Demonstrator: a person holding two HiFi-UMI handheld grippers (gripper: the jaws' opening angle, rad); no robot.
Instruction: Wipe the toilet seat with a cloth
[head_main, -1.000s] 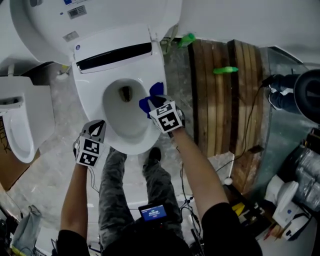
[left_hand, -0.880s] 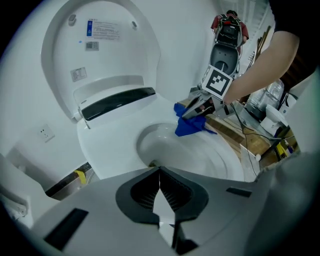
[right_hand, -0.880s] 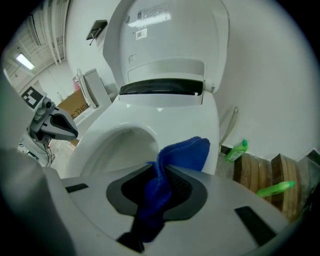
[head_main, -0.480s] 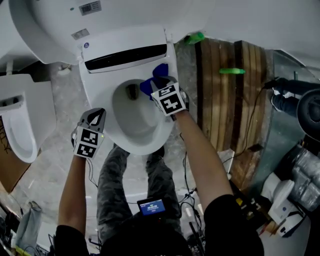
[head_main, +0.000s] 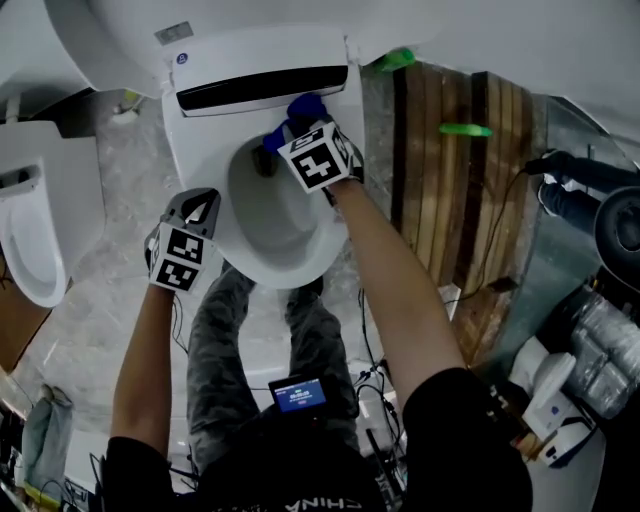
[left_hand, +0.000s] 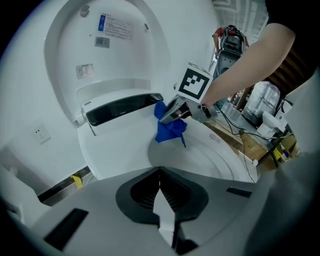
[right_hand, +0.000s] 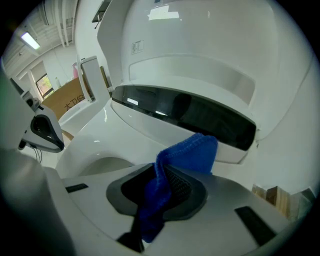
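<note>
Right gripper view shows the right tool (right_hand: 162, 192) with its jaws clamped on a blue cloth (right_hand: 192, 150). The cloth passes down between the two dark pads, and its free end stands up in a fold above the tips. Just behind this fold is the long dark strip (right_hand: 185, 112) at the back of the toilet, and above it rises the white lid (right_hand: 200, 45), which is open and upright.

In the head view this tool is over the rear part of the toilet seat (head_main: 335, 235), on the right side of the bowl opening. The cloth is at the seat's back edge, directly below the dark strip. In the left gripper view the cloth hangs from the tool down to the inner edge of the seat ring, and it seems to touch the ring there.

The left tool (left_hand: 161, 200) has its jaws together and nothing is between them. In the head view it is at the left front side of the seat, well apart from the cloth. I cannot tell if it touches the seat.

On the right of the toilet, wooden boards (head_main: 440, 180) lie on the floor with a green object (head_main: 465, 129) on them. On the left stands another white fixture (head_main: 30, 230).
</note>
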